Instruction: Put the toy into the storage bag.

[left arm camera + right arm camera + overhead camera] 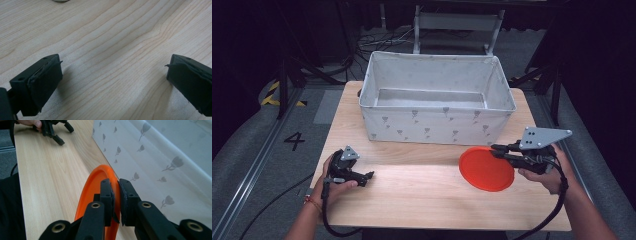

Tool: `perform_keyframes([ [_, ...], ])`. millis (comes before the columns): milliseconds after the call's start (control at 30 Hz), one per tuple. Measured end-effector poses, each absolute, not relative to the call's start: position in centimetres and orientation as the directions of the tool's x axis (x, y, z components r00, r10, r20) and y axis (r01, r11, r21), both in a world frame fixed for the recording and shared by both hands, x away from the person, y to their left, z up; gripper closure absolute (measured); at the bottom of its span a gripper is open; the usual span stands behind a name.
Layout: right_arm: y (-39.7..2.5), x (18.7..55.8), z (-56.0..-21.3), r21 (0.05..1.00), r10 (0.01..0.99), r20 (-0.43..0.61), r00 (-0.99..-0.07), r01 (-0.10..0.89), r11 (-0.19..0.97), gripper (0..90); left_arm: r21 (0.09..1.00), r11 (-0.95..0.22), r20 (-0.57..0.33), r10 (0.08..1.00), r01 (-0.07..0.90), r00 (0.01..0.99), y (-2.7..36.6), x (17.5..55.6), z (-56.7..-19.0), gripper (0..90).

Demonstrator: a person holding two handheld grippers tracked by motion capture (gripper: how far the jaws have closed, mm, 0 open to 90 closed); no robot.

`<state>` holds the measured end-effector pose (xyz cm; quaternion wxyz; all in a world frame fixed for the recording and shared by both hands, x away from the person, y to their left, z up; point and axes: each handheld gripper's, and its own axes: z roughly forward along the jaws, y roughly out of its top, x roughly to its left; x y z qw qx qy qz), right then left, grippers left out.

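An orange round plate [486, 169] is tilted up off the wooden table [422, 200] at the right, just in front of the fabric box [437, 97]. My right gripper [496, 150] is shut on the plate's rim; in the right gripper view the jaws pinch the orange rim [100, 173] between them, next to the box's printed wall [160, 167]. My left gripper [368, 177] rests low over the table's left front, held by a hand. In the left gripper view its fingers [47, 77] stand wide open over bare wood with nothing between them.
The white fabric box with a grey tulip print stands open-topped at the table's back middle, and looks empty inside. A metal frame [457, 25] stands behind it on the floor. Cables [332, 225] trail from both grippers over the table's front edge.
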<state>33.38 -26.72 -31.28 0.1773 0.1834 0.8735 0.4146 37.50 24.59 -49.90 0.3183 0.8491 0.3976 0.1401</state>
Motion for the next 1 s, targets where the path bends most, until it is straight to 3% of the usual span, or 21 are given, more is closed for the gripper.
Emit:
perform_keyframes([
  [1000,-25.7,34.7,-18.0,0.826,0.517,-0.284,-0.808,0.068,0.560,82.3,0.650,-0.483,-0.010,0.767,0.587,0.642,24.6,37.5,-49.9,0.5],
])
